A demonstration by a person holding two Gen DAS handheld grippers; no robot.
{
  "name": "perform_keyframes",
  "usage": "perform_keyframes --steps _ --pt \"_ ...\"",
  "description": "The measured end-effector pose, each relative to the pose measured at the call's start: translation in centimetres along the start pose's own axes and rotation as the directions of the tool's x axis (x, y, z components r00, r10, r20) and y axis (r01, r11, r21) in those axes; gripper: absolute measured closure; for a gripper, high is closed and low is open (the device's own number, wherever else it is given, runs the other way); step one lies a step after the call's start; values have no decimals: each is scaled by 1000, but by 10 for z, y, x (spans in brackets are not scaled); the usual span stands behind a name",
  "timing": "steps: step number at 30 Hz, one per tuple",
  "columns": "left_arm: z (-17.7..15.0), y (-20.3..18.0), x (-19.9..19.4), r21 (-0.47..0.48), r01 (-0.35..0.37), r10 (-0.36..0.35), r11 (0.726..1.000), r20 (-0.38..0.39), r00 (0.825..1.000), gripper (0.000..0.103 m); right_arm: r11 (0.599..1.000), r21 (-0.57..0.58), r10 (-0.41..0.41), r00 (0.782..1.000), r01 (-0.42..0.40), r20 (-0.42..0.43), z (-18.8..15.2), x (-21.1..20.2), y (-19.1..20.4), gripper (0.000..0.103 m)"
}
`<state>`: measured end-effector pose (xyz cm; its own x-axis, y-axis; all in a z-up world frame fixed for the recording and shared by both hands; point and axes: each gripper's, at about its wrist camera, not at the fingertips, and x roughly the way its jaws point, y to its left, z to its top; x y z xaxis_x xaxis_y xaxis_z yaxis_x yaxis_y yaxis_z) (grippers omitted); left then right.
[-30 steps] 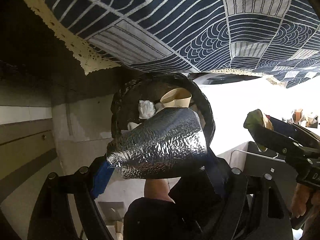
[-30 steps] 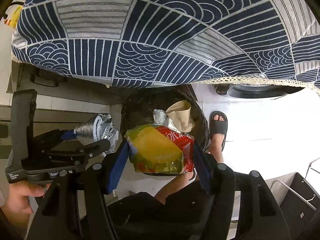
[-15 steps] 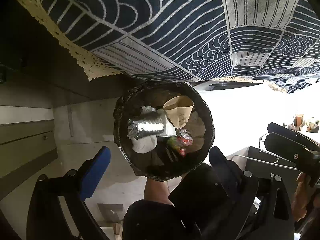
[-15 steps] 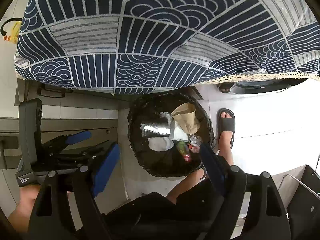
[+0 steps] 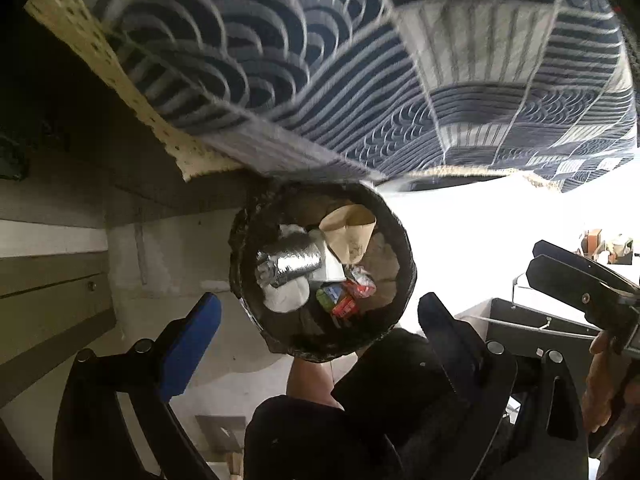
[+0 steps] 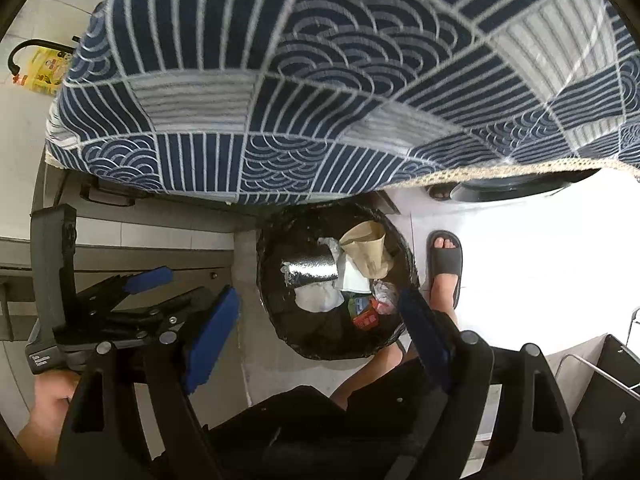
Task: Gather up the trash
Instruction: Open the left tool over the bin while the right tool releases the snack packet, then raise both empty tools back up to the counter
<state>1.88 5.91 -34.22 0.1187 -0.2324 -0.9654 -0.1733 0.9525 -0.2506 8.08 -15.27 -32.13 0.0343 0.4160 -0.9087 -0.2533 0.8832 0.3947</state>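
Left wrist view: the left gripper [image 5: 318, 320] hangs with fingers spread wide and empty above the trash bin [image 5: 400, 240], where the foil bag [image 5: 294, 260] lies. Rising carelessly could snag the patterned tablecloth's edge [image 5: 280, 156] overhanging the bin.

Right wrist view: the right gripper [image 6: 320, 324] is likewise wide and empty; the snack wrapper [image 6: 364, 312] rests in the bin, a sandalled foot [image 6: 444, 264] just beside it, open floor beyond.

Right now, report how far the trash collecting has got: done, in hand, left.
Done: the foil wrapper and the red and yellow snack packet lie in the black bin with a brown paper bag and white tissue. In hand: nothing; the left tongs and right tongs have just opened and stand empty above the bin. Left: no more trash shows in these views.
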Motion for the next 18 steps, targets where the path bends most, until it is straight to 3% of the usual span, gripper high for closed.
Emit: perform_keyframes --steps 9,18 --pt "5 -8 -54 50 30 -35 998 116 993 7 999 -50 5 994 0 108 10 -56 24 21" --pt "23 6 -124 53 4 -17 999 259 966 7 992 -126 22 968 11 252 28 -121 57 21"
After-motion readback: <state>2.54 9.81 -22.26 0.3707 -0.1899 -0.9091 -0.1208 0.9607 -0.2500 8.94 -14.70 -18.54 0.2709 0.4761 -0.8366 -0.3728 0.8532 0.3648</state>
